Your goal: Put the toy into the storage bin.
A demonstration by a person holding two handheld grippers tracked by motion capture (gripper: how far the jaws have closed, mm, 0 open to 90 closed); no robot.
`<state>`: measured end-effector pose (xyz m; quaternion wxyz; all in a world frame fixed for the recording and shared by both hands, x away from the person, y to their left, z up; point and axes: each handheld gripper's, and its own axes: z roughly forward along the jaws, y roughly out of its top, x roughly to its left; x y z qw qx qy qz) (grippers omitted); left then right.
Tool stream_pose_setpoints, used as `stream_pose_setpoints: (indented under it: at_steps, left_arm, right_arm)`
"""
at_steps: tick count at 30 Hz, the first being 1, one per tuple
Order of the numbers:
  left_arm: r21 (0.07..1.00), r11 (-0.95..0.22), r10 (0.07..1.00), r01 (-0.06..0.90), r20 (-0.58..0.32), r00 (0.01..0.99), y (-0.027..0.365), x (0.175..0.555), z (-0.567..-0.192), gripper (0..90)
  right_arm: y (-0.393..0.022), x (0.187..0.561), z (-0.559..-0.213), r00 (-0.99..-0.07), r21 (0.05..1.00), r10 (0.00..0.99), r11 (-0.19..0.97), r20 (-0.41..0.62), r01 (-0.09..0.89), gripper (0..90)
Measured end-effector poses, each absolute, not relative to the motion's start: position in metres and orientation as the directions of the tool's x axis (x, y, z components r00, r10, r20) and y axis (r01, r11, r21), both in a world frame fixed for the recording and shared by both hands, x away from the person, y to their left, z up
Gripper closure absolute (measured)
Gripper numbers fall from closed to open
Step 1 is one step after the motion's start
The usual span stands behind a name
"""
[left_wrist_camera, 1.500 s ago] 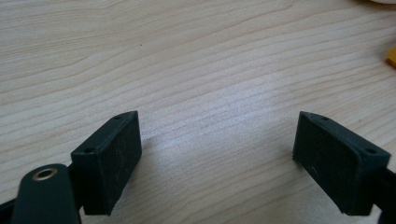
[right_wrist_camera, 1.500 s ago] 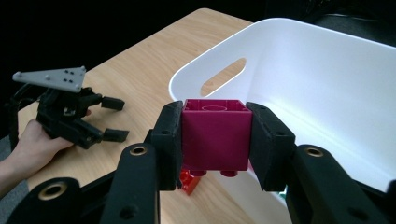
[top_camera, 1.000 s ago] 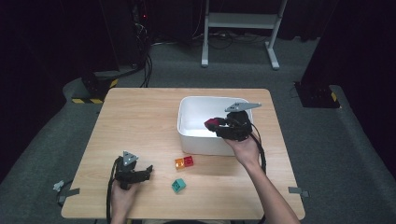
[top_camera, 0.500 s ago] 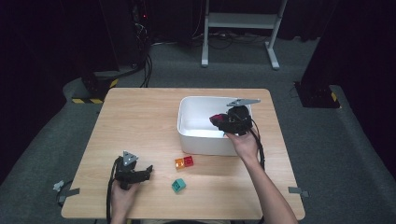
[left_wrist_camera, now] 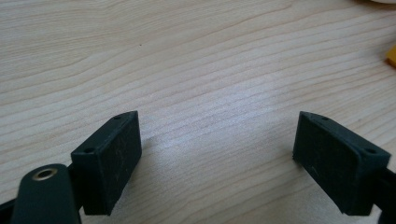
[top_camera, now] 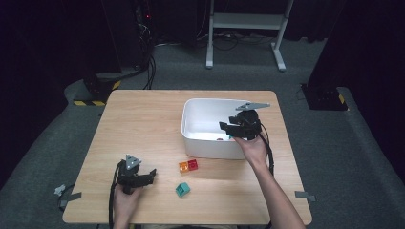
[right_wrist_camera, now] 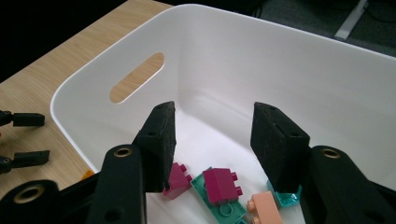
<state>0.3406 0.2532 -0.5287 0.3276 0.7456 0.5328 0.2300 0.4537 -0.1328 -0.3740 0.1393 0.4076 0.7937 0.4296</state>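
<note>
Released since a moment ago: dark red brick (right_wrist_camera: 176,179) out of the right gripper (top_camera: 235,130), now lying on the floor of the white bin (top_camera: 191,121) beside a second dark red brick (right_wrist_camera: 223,179) on a teal piece (right_wrist_camera: 219,203) and a peach brick (right_wrist_camera: 264,210). Jaws just opened wider, roughly two-thirds spread, nothing between them, hanging over the bin's near right corner. Left gripper (top_camera: 143,179) parked near the table's (top_camera: 143,124) front left corner, spread wide and empty (pads just above bare wood).

Sorting partly done, judging by the bricks already in the bin. Left to collect: orange brick (top_camera: 184,167) and red brick (top_camera: 193,165) touching each other just in front of the bin's near wall, plus teal brick (top_camera: 182,189) nearer the front edge.

Hard to count the bin's contents: right jaws cover part of the pile, and from above the near wall hides most of the floor.
</note>
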Motion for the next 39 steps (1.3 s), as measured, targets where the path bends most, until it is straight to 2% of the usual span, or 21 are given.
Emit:
stream_pose_setpoints:
  at_steps: [22,39]
  left_arm:
    - [0.734,-0.218,0.945,0.644,-0.006,0.326,0.253,0.341,-0.529,15.5]
    - [0.733,-0.218,0.945,0.644,-0.006,0.326,0.253,0.341,-0.529,15.5]
  right_arm:
    - [-0.127,0.408,-0.365,-0.717,0.858,0.687,0.293,0.117,0.421,51.5]
    - [-0.122,0.377,-0.385,-0.755,0.864,0.645,0.31,0.115,0.397,51.2]
